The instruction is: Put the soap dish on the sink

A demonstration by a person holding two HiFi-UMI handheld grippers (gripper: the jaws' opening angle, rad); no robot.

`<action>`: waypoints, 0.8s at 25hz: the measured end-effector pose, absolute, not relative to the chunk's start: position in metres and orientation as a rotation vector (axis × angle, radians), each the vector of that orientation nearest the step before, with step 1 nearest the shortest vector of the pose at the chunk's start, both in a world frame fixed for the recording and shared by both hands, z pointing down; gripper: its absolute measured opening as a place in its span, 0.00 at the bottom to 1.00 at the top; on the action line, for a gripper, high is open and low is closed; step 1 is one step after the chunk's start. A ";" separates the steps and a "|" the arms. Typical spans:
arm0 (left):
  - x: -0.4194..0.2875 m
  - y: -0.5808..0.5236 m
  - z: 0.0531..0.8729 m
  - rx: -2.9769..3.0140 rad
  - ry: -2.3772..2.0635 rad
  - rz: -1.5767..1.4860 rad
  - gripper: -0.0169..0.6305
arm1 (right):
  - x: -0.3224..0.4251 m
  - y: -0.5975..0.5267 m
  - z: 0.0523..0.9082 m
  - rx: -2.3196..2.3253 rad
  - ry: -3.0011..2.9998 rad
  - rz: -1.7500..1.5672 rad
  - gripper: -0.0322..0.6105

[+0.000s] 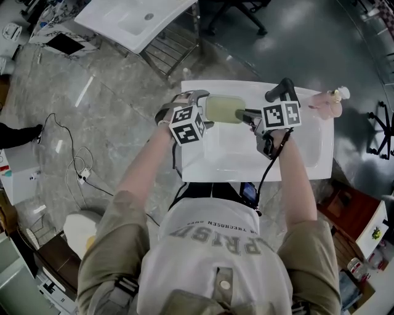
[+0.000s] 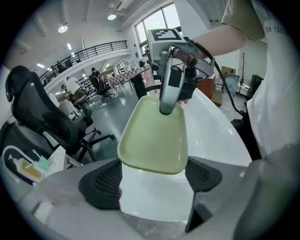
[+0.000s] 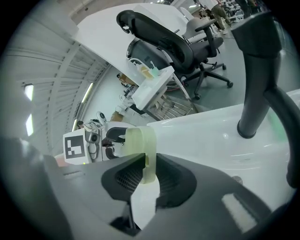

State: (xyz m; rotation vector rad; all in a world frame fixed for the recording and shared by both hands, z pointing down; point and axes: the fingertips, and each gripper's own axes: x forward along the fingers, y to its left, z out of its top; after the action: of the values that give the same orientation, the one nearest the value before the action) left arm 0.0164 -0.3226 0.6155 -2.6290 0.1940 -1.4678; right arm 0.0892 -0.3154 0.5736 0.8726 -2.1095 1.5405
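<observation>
The pale green soap dish (image 1: 225,109) hangs just above the back ledge of the white sink (image 1: 308,154). My right gripper (image 1: 245,115) is shut on the dish's right rim; in the right gripper view the rim (image 3: 138,143) stands edge-on between the pads (image 3: 166,180). My left gripper (image 1: 206,114) takes the opposite end. In the left gripper view the dish's near end (image 2: 152,140) fills the gap between the two pads (image 2: 105,183), and its sides meet them. The right gripper (image 2: 168,101) shows clamped on the far end.
A black faucet (image 1: 280,89) rises from the ledge just right of the dish, close to my right gripper (image 3: 146,171). A pink bottle (image 1: 326,104) stands at the sink's back right corner. A second white basin on a metal frame (image 1: 132,18) is beyond. Office chairs (image 3: 187,47) stand behind.
</observation>
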 end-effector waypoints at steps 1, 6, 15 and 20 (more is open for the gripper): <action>0.017 -0.324 0.619 -2.635 0.192 -1.479 0.70 | 0.090 -0.317 0.577 0.872 -2.100 1.539 0.16; 0.017 -0.331 0.638 -2.653 0.176 -1.539 0.70 | 0.091 -0.327 0.593 0.860 -2.061 1.547 0.16; 0.015 -0.347 0.670 -2.632 0.147 -1.646 0.70 | 0.090 -0.343 0.620 0.844 -1.994 1.556 0.16; 0.014 -0.352 0.685 -2.624 0.146 -1.728 0.70 | 0.092 -0.350 0.631 0.829 -1.951 1.542 0.16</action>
State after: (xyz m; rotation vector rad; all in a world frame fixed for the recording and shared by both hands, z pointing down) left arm 0.0143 -0.3519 0.6850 -2.6236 0.1458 -1.7282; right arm 0.0917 -0.3499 0.6307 0.8289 -1.9509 1.5420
